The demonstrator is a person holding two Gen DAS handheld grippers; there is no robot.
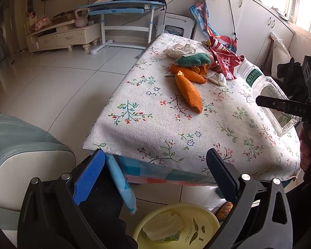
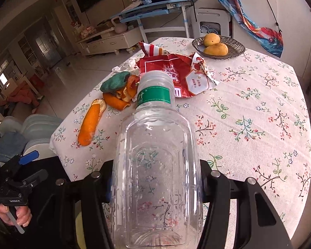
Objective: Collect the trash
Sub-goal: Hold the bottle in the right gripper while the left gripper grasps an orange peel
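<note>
Right gripper (image 2: 155, 186): jaws closed on a clear bottle (image 2: 155, 166), pads pressing its lower body on both sides. Bottle empty, lying forward out of the jaws, white cap farthest from them, held above the bench (image 2: 259, 114). Green band label below the cap, white Chinese characters on it, only partly legible. From the left wrist view, the same bottle (image 1: 265, 91) crossed by a black finger marked "DAS" (image 1: 280, 105).

Left gripper (image 1: 155, 166): jaws open, nothing between the blue pad (image 1: 89, 176) and the dark one. Directly below these jaws, on the floor, a yellow bin (image 1: 197, 228) with crumpled tissue and a scrap of packaging inside; a dark leaf motif printed on its wall, writing too small to read.

Ahead of the bottle's cap, a torn red wrapper (image 2: 176, 76) with large white Chinese characters and a white panel of small print, not legible. Left of the cap, orange peel (image 2: 91, 122) in several pieces, a green cloth (image 2: 114, 83) and white tissue (image 2: 124, 65), all resting on the floral tablecloth. Farther beyond the wrapper, to the right, a dark dish (image 2: 236, 49) holding two mangoes (image 2: 215, 48).

Lower left of the right wrist view, a hand (image 2: 14, 215) gripping the left gripper's handle.
</note>
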